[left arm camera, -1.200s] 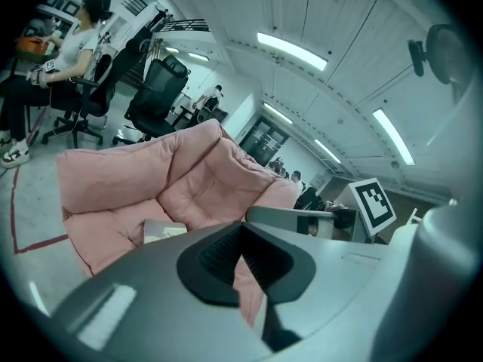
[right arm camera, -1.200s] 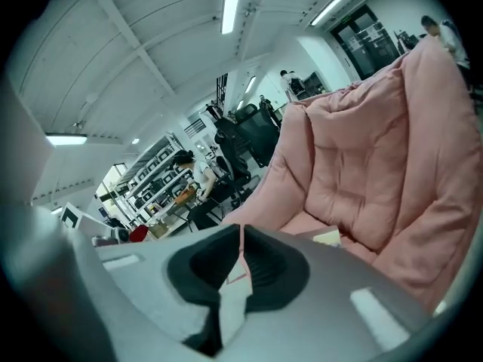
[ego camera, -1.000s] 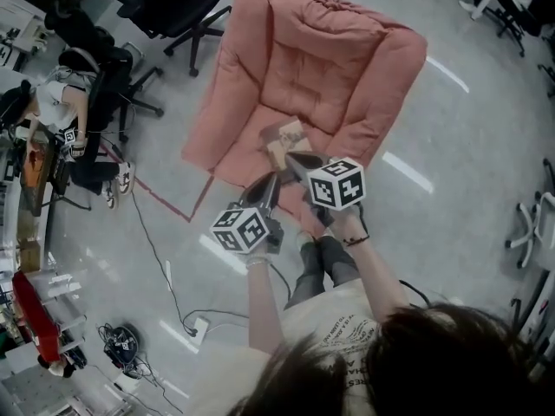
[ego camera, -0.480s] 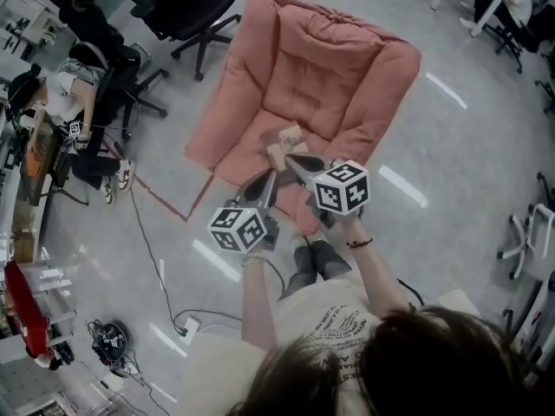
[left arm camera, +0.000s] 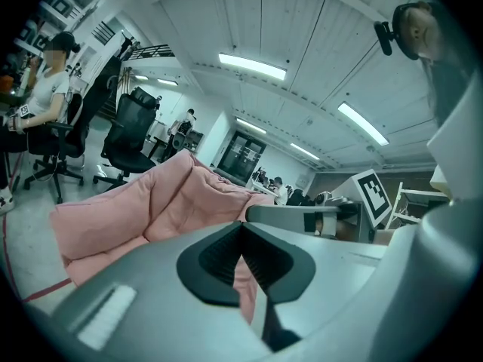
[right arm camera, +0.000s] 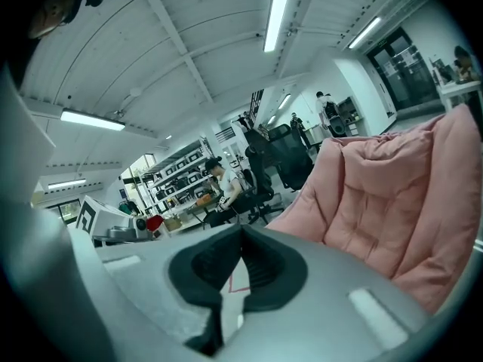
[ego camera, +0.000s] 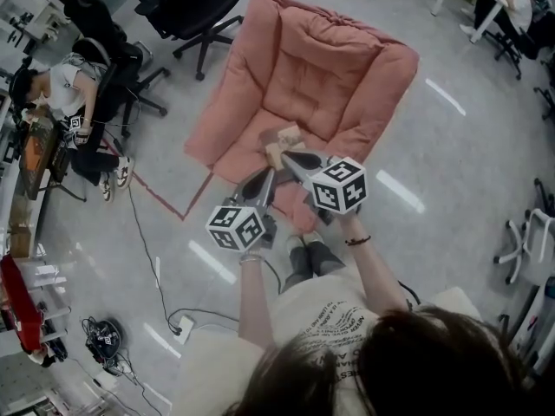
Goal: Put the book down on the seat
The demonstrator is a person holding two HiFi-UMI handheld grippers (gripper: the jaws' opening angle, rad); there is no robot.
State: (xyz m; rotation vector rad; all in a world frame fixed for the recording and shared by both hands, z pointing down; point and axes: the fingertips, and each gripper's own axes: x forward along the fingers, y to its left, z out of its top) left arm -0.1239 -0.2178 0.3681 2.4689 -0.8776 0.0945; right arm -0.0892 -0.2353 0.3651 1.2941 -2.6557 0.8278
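In the head view the person's left tool [ego camera: 264,177] and right tool [ego camera: 293,158] reach side by side toward the middle of the frame. Each carries a white cube with black square markers, the left cube [ego camera: 238,228] sitting lower left of the right cube [ego camera: 340,185]. Just past both tips lies a small tan book [ego camera: 283,139], over the front part of the seat cushion [ego camera: 238,146] of a pink padded armchair [ego camera: 395,85] that fills the upper centre. This view does not settle whether the book rests on the cushion or whether either tool touches it. In the left gripper view that tool's dark ribbed pads meet at their ends, leaving only a thin slit lower down through which pink fabric shows, and nothing sits between them. In the right gripper view the pads are likewise pressed together with nothing held, and pale floor shows through the slit. A black office chair [ego camera: 186,7] stands at the upper left, and a seated person in a white shirt [ego camera: 61,85] is at the left edge. A red line on the floor [ego camera: 160,198] runs left of the armchair's front corner. Dark cables [ego camera: 165,293] trail across the grey floor at lower left.
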